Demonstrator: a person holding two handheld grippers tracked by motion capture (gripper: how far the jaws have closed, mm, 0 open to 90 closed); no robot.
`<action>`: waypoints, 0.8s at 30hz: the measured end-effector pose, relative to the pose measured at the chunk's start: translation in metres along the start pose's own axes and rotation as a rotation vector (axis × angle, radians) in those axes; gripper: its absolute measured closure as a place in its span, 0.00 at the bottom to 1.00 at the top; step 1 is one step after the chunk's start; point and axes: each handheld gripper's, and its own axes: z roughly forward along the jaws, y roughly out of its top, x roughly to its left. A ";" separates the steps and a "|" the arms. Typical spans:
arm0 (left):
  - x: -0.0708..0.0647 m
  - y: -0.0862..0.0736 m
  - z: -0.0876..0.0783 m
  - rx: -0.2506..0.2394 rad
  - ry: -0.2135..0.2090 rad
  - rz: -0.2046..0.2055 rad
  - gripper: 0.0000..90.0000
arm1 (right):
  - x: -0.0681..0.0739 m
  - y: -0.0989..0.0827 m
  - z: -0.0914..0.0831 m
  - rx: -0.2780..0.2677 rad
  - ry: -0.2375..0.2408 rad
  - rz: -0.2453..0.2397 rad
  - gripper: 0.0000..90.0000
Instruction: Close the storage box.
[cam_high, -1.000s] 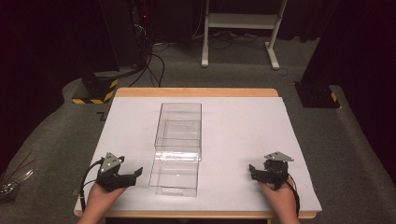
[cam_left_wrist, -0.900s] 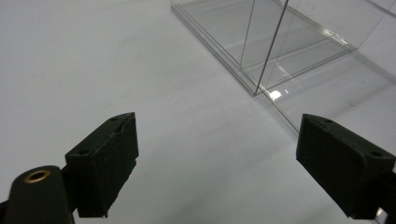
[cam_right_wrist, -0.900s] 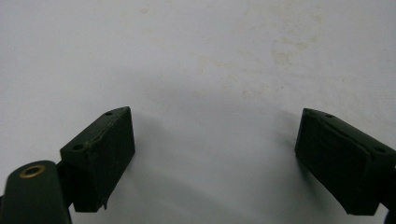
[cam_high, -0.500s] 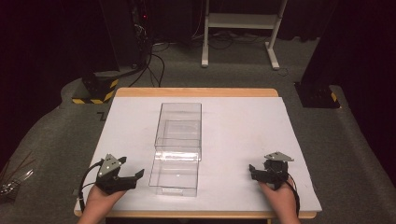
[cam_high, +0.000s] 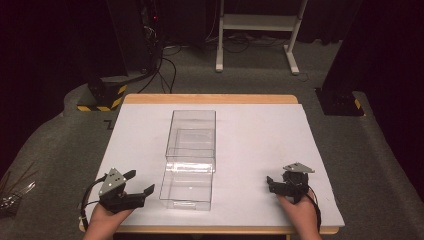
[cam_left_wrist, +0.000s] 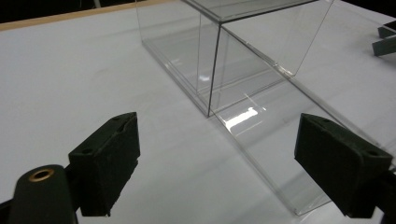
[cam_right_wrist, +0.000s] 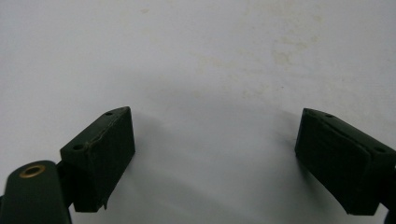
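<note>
A clear plastic box (cam_high: 193, 131) lies lengthwise in the middle of the white table (cam_high: 260, 135). Its transparent drawer (cam_high: 186, 192) is pulled out toward the front edge. My left gripper (cam_high: 141, 181) rests open at the front left, just left of the drawer and pointing at it. In the left gripper view, the box (cam_left_wrist: 252, 51) and the drawer's side wall (cam_left_wrist: 275, 144) lie ahead between the jaws of the left gripper (cam_left_wrist: 219, 128), untouched. My right gripper (cam_high: 270, 184) sits open at the front right, well apart from the box. In its own view, the right gripper (cam_right_wrist: 212, 123) has only bare white surface between its jaws.
The table's wooden edge (cam_high: 210, 98) runs along the back. Beyond it are grey carpet, a white metal stand (cam_high: 255, 22), cables and a yellow-black striped base (cam_high: 102, 95). Another dark base (cam_high: 340, 102) stands at the table's back right.
</note>
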 end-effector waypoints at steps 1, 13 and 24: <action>-0.001 0.000 -0.002 -0.012 -0.008 -0.010 0.16 | 0.000 0.000 0.000 0.000 0.000 0.000 0.13; -0.017 0.002 -0.016 -0.070 -0.071 -0.018 0.16 | 0.000 0.000 0.000 0.000 0.000 0.000 0.13; -0.030 0.001 -0.010 -0.072 -0.133 -0.020 0.16 | 0.000 0.000 0.000 0.000 0.000 0.000 0.13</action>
